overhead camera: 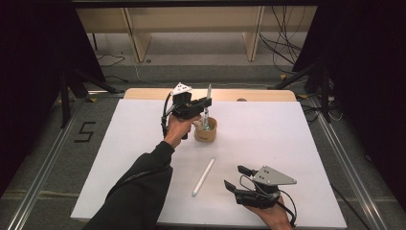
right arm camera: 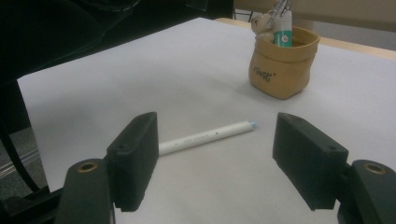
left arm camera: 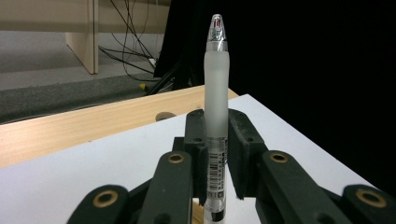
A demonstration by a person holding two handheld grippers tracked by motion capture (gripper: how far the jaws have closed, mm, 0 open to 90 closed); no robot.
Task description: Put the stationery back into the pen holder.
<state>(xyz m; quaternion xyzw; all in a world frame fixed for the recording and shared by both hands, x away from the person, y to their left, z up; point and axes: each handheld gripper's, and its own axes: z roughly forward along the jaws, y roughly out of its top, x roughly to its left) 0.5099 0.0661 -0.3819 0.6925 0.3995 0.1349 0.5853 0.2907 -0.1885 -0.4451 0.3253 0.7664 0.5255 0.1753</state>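
A frosted pen [left arm camera: 216, 112] with a clear cap stands upright between the jaws of my left gripper [overhead camera: 207, 101], which is shut on it. In the high view the pen [overhead camera: 208, 106] is over the tan pouch-like pen holder [overhead camera: 206, 132], its lower end inside. The holder [right arm camera: 282, 65] also has a green-labelled item [right arm camera: 282, 33] in it. A white pen [overhead camera: 203, 177] lies flat on the white mat in front of the holder. My right gripper [overhead camera: 237, 178] sits at the near right, open, with the white pen [right arm camera: 205, 136] lying beyond its jaws.
The white mat [overhead camera: 268, 134] covers a wooden table [overhead camera: 143, 94] whose far edge shows beyond it. A small plush charm [right arm camera: 263, 23] hangs at the holder's rim. Cables [overhead camera: 282, 38] and wooden furniture legs [overhead camera: 139, 43] lie on the floor behind.
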